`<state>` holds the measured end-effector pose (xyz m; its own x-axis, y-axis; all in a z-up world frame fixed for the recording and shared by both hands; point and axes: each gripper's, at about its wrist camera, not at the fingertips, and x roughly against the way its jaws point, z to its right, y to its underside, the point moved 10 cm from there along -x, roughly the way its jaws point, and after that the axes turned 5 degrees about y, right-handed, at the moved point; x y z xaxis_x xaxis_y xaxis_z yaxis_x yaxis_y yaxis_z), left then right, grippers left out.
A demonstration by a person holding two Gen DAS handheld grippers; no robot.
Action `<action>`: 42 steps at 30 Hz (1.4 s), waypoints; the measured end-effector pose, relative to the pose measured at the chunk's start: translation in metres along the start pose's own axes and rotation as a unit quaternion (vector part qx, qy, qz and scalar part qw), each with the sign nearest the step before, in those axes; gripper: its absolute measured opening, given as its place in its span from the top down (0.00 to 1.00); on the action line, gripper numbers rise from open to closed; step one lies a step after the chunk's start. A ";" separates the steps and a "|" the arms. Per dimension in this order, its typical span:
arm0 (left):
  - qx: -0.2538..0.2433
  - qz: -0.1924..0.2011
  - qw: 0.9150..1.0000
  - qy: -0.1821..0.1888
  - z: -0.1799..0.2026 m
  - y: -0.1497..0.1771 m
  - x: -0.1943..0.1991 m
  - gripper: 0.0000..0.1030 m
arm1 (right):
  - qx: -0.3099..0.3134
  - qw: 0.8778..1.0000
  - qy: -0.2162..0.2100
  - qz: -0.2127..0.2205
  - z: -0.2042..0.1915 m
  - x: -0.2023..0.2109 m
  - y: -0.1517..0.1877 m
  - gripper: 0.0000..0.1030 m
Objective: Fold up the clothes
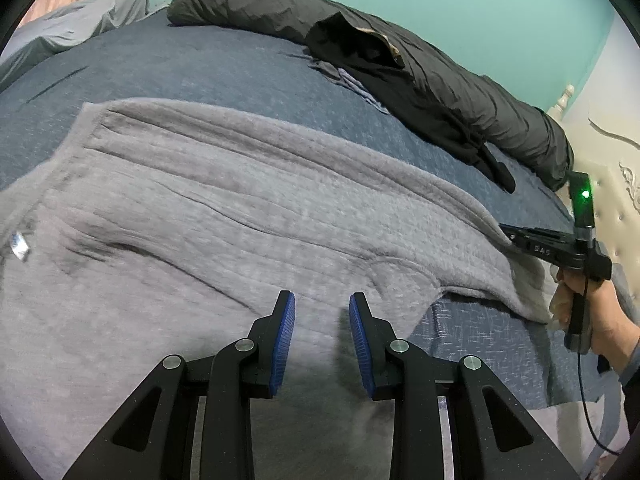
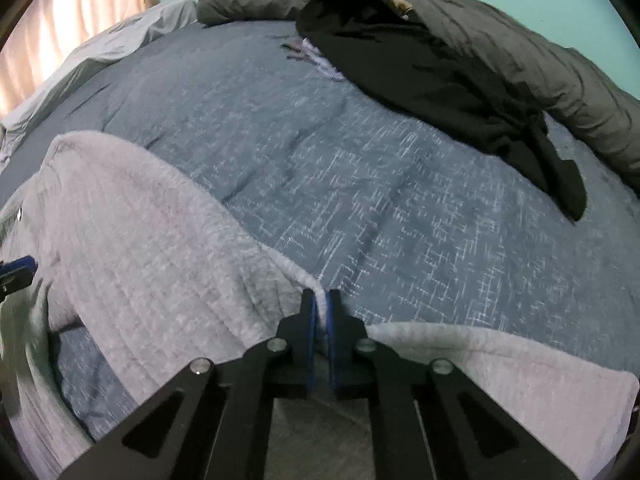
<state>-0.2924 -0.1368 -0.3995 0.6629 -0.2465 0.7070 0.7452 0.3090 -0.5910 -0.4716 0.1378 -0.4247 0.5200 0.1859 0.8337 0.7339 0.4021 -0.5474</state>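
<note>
The grey fleece garment (image 1: 224, 216) lies spread over the near edge of the bed (image 2: 360, 184); the right gripper (image 2: 320, 312) has its jaws clenched on the garment's edge; the left gripper (image 1: 322, 320) hovers released above the cloth; lift that edge evenly, keeping the fold line straight.

A plain grey fleece garment (image 1: 208, 208) is seen on a blue bedspread flecked white (image 2: 360, 184); a black, possibly dark-charcoal, crumpled garment (image 2: 420, 52) is seen behind.

Probably a home bedroom: bed (image 1: 208, 68), tufted headboard (image 1: 612, 208).
</note>
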 end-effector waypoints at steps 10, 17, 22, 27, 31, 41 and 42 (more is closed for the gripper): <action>0.033 0.035 0.995 -0.090 -0.113 -0.035 0.061 0.54 | -0.024 0.999 -0.027 0.037 -0.040 0.026 -0.035 0.58; 0.052 0.036 0.990 -0.125 -0.177 -0.053 0.076 0.46 | -0.009 0.999 -0.045 0.027 -0.080 0.019 -0.044 0.55; 0.047 0.025 0.989 -0.138 -0.199 -0.064 0.069 0.38 | -0.004 0.998 -0.052 0.018 -0.096 0.015 -0.039 0.55; 0.073 0.008 0.989 -0.130 -0.210 -0.057 0.051 0.37 | 0.001 0.999 -0.052 0.010 -0.100 0.013 -0.034 0.54; 0.078 0.002 0.989 -0.124 -0.212 -0.046 0.044 0.40 | -0.006 0.999 -0.042 0.006 -0.093 0.012 -0.034 0.54; 0.079 0.018 0.990 -0.114 -0.213 -0.046 0.059 0.92 | -0.014 1.000 -0.026 -0.001 -0.088 0.004 -0.044 0.49; 0.077 0.020 0.990 -0.114 -0.212 -0.047 0.062 0.92 | -0.013 1.000 -0.025 -0.002 -0.089 0.002 -0.045 0.49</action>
<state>-0.2709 -0.3608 -0.4105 0.6452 -0.0228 0.7637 0.6869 0.4548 -0.5668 -0.4647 0.0397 -0.4048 0.4953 0.2293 0.8379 0.7474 0.3791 -0.5456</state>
